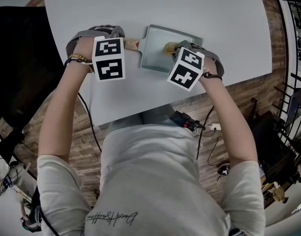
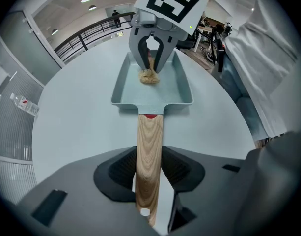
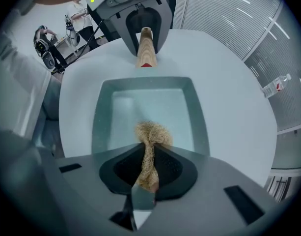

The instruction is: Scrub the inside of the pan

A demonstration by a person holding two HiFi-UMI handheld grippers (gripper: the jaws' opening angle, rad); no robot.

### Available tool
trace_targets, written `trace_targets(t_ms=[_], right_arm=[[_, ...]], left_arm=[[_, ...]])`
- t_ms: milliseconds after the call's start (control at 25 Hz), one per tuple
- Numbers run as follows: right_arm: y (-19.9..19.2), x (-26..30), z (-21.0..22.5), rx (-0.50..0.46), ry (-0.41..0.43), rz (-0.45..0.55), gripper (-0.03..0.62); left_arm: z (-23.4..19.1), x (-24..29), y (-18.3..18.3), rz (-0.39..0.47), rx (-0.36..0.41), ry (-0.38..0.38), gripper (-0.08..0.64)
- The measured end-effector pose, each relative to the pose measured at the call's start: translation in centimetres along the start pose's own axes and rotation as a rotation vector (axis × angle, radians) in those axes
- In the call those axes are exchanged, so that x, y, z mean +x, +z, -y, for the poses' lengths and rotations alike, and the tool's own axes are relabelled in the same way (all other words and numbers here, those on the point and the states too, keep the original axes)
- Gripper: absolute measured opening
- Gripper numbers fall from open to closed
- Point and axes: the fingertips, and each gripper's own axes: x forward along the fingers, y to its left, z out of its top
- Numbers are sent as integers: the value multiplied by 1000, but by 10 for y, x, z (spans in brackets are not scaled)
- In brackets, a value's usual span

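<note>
Scrubbing pan (image 3: 200, 122) on white table (image 1: 199, 18): left gripper (image 2: 149, 177) clamps wooden handle (image 2: 149, 144), right gripper (image 3: 147, 175) pinches fibrous scrubber (image 3: 151, 133) on pan floor. Best press firmly, sweep corners, brace handle.

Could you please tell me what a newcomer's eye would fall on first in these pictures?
The eye goes first to the pale green rectangular pan lying on the white table between the person's two grippers. The left gripper is clamped on its wooden handle, which sticks out toward that gripper. The right gripper pinches a tan fibrous scrubber whose bunched end sits inside the pan.
</note>
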Motion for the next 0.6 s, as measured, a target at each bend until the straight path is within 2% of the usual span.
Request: trace_targets(t_ms=[320, 600], right_arm=[[-4, -1, -34, 4, 157, -28, 67], [-6, -3, -48, -6, 200, -31, 67]], left_arm=[[-3, 2, -3, -9, 2, 6, 158], [-2, 1, -3, -10, 5, 1, 158]])
